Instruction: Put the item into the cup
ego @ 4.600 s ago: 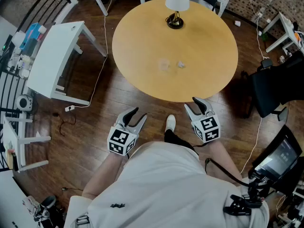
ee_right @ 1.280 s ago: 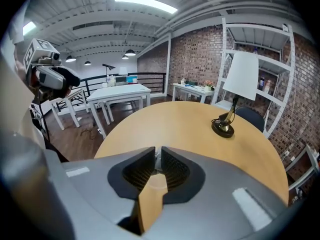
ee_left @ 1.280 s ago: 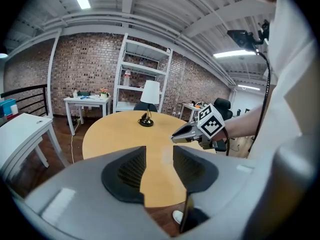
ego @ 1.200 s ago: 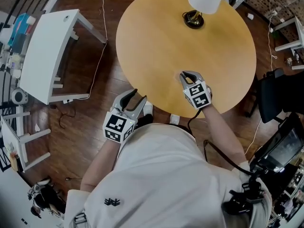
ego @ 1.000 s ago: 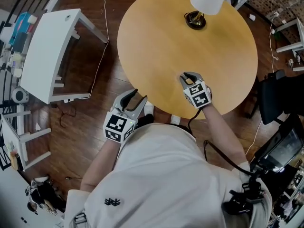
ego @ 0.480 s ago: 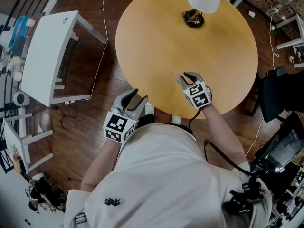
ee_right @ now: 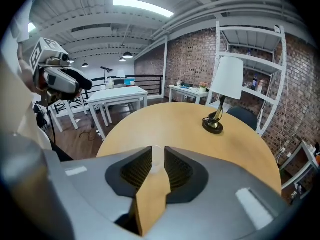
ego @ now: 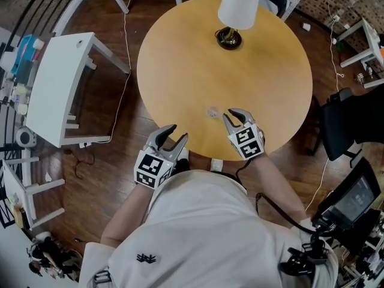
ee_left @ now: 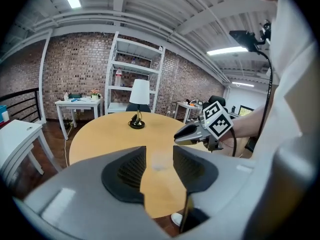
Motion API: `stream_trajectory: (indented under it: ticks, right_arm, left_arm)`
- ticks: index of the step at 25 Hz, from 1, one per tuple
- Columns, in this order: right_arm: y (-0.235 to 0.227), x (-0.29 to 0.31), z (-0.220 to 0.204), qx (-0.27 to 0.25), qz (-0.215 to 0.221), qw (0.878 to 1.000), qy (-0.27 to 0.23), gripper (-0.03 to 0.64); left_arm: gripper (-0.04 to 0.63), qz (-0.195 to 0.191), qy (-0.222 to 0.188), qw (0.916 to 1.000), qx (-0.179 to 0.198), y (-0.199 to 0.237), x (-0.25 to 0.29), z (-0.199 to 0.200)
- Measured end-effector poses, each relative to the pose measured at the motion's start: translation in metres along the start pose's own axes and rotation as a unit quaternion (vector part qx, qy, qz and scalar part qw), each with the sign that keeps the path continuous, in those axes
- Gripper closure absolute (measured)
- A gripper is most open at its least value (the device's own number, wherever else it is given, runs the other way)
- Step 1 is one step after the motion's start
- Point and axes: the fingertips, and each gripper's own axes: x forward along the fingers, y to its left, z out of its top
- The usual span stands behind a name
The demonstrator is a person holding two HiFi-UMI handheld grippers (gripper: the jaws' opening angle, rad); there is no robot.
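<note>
I see one big round table [ego: 180,71] made of yellow wood. It fills the middle of my head view. One white desk [ego: 57,83] stands on the dark floor, well off to the left. One dark chair [ego: 348,116] stands off to the right.

One lamp [ego: 238,3] with a white shade stands on the far side of the table. It is well apart from my claws.

I have two claws. The left claw [ego: 176,134] hangs over the floor, just off the near edge of the table. Its jaws are spread apart and hold nothing. Through the gap I can see the table top beyond them.

The right claw [ego: 233,114] is over the table, near its front edge. Its jaws are close together, and they are opening a little.

One clear cup [ego: 212,111] stands upright on the table. It is just beside the tips of the right claw, on their left side. It is hard to see because it is see-through.

One small pale item [ee_right: 156,157] sits between the right claw's pads, near the tips. It seems to touch both pads. It is too blurry for me to tell its shape.
</note>
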Motion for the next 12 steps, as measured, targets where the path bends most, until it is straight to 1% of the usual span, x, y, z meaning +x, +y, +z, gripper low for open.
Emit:
stream_trajectory:
  ticks: [3, 6, 9, 12]
  right_arm:
    - [-0.004, -0.041, -0.002, 0.007, 0.001, 1.000, -0.021, 0.535]
    - [-0.003, -0.075, -0.014, 0.016, 0.012, 0.999, -0.037, 0.535]
    - [-0.003, -0.102, -0.034, 0.026, 0.025, 0.999, -0.041, 0.531]
    - [-0.002, -0.120, -0.047, 0.033, 0.022, 0.998, -0.050, 0.531]
  left_arm:
    - [0.445, 0.015, -0.006, 0.9998, -0.007, -0.020, 0.002, 0.010]
    - [0.445, 0.029, 0.006, 0.9994, -0.015, -0.039, 0.003, 0.005]
    - [0.445, 0.035, 0.017, 0.9991, -0.019, -0.062, 0.003, -0.004]
    - [0.445, 0.032, 0.018, 0.9993, -0.011, -0.083, -0.002, -0.009]
